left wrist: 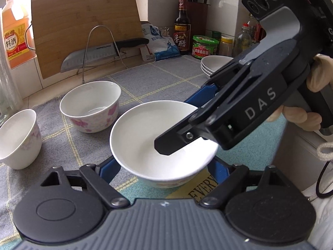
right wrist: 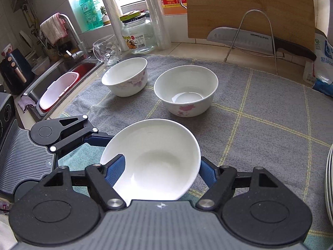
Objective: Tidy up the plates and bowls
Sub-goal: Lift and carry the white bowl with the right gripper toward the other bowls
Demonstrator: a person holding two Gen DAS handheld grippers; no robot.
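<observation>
Looking along the left gripper (left wrist: 162, 166), the plain white bowl (left wrist: 145, 137) sits directly ahead, between its two blue fingers. They stand fairly wide on either side of the bowl's wall, but the rim hides the pads, so I cannot tell whether they press on it. The right gripper (left wrist: 179, 125) reaches in from the right. One of its fingers is down inside the bowl and the other is outside the far rim, clamping the wall. The nearer flowered bowl (left wrist: 91, 106) lies ahead and to the left on the grey mat (left wrist: 166, 79), just beyond the held bowl. A second flowered bowl (left wrist: 18, 137) stands further left, and the stacked plates (left wrist: 214, 64) are behind the right gripper.

From the right wrist, the white bowl (right wrist: 158, 166) fills the gap between that gripper's fingers. It is tilted, with the left finger over its inside and the right finger outside. The nearer flowered bowl (right wrist: 186, 91) is straight ahead, slightly right, with its mouth up. Judging by this, nesting the held bowl means carrying it forward and levelling it over that mouth, and the right hand has the sure grip.
</observation>
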